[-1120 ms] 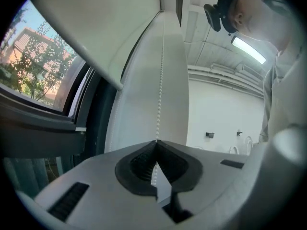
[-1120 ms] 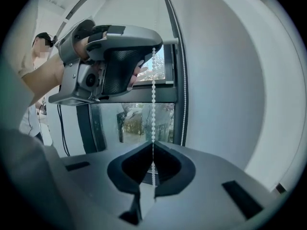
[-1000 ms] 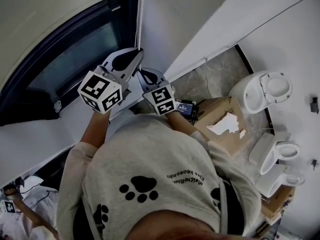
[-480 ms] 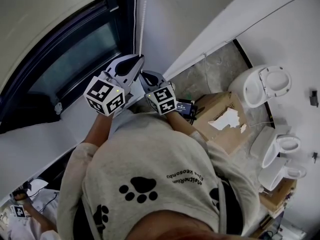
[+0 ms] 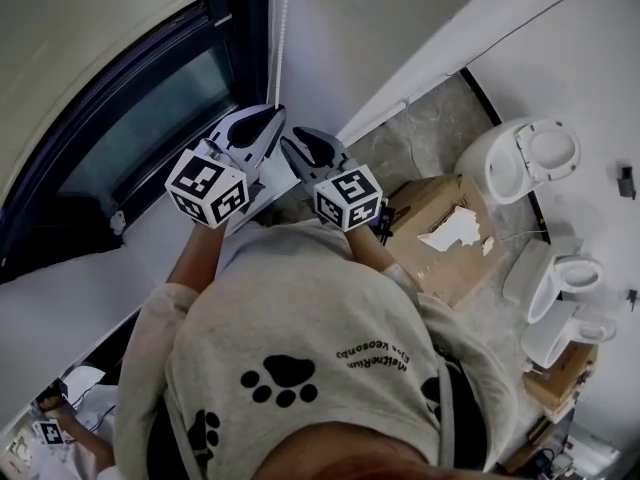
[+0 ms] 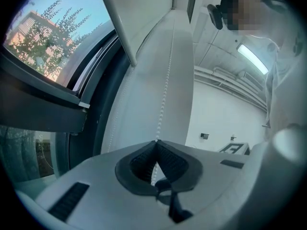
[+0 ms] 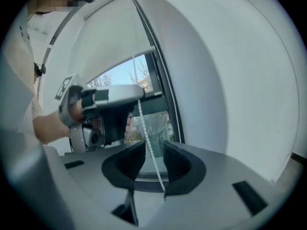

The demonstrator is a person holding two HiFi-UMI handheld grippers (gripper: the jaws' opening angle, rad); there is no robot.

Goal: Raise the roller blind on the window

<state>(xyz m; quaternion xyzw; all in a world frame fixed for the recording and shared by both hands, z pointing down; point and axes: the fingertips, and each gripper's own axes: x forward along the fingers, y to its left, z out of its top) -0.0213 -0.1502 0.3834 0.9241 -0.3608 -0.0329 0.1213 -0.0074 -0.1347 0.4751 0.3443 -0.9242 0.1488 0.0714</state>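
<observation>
The white bead chain of the roller blind hangs down the wall beside the dark window. My left gripper is shut on the chain, its pads meeting at the tip with the beads running up from there. Just below and to the right, my right gripper has its jaws opening. The chain passes loose through the gap of that gripper, touching neither pad. The left gripper shows beyond it. The pale blind covers the upper window.
A white windowsill runs under the window. On the floor to the right stand a torn cardboard box and several white toilets. Another person's hand with a marker cube shows at the bottom left.
My right gripper has opened its jaws off the chain and shifted slightly right. The left gripper stays shut on the chain in nearly the same place.
</observation>
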